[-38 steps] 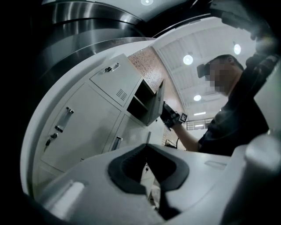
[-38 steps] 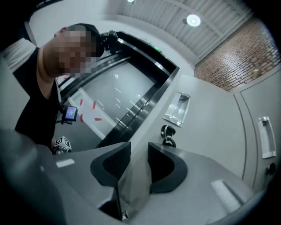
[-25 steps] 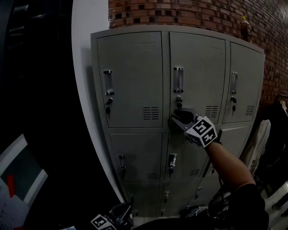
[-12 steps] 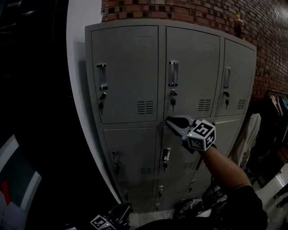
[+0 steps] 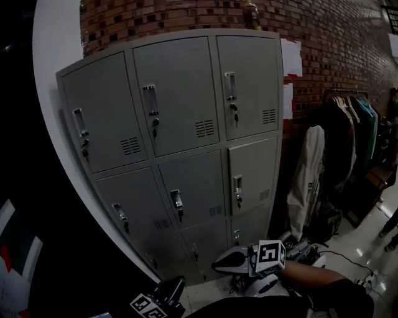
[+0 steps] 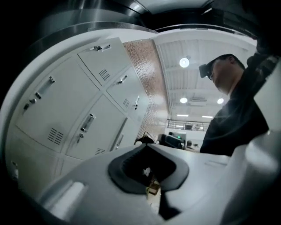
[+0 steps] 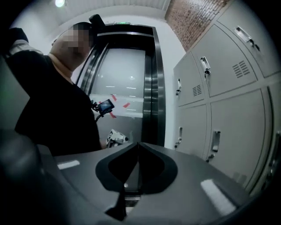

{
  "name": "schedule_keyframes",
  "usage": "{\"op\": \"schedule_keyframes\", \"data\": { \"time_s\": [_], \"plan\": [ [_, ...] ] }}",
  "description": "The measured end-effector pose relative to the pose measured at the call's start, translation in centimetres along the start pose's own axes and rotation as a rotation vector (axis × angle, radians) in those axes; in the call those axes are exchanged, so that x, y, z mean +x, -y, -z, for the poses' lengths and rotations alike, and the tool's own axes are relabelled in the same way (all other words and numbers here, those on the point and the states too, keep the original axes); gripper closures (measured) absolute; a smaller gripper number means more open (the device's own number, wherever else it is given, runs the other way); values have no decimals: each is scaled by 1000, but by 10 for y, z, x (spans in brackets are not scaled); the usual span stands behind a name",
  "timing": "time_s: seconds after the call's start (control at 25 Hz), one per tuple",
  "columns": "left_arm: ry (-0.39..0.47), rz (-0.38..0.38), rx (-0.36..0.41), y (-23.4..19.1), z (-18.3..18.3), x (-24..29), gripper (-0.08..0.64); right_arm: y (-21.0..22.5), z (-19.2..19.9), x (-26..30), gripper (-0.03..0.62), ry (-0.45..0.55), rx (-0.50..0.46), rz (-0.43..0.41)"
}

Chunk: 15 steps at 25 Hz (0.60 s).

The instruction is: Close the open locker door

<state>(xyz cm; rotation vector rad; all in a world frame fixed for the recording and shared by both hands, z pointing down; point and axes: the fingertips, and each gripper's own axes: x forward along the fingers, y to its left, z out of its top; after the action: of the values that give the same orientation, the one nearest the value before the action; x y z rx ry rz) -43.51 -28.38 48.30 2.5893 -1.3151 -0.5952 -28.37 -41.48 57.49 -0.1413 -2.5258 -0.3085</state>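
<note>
The grey locker bank [image 5: 180,99] stands against a brick wall, and every door I see on it lies flush and closed. It also shows in the left gripper view [image 6: 79,110] and in the right gripper view [image 7: 228,88]. My right gripper [image 5: 217,263] hangs low in front of the bottom lockers, well clear of the doors. Its jaws [image 7: 138,145] are shut with nothing between them. My left gripper [image 5: 169,289] sits at the bottom edge of the head view, its tips [image 6: 147,146] meeting, empty.
A clothes rack [image 5: 348,136] with hanging garments stands right of the lockers, with a white garment [image 5: 311,168] and bags [image 5: 323,223] on the floor beside it. A bottle [image 5: 250,13] rests on top of the lockers. A dark metal door frame [image 7: 149,88] lies left of them.
My right gripper has left the middle locker door and dropped low toward me. The head view has swung right, bringing the clothes rack into sight.
</note>
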Motion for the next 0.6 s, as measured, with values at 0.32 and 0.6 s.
{"op": "schedule_keyframes", "data": {
  "time_s": [0.32, 0.6],
  "plan": [
    [-97, 38, -80, 152, 95, 58, 557, -155, -51, -144, 584, 578, 194, -286],
    [-71, -31, -25, 223, 85, 13, 557, -202, -9, -199, 584, 646, 334, -173]
  ]
}}
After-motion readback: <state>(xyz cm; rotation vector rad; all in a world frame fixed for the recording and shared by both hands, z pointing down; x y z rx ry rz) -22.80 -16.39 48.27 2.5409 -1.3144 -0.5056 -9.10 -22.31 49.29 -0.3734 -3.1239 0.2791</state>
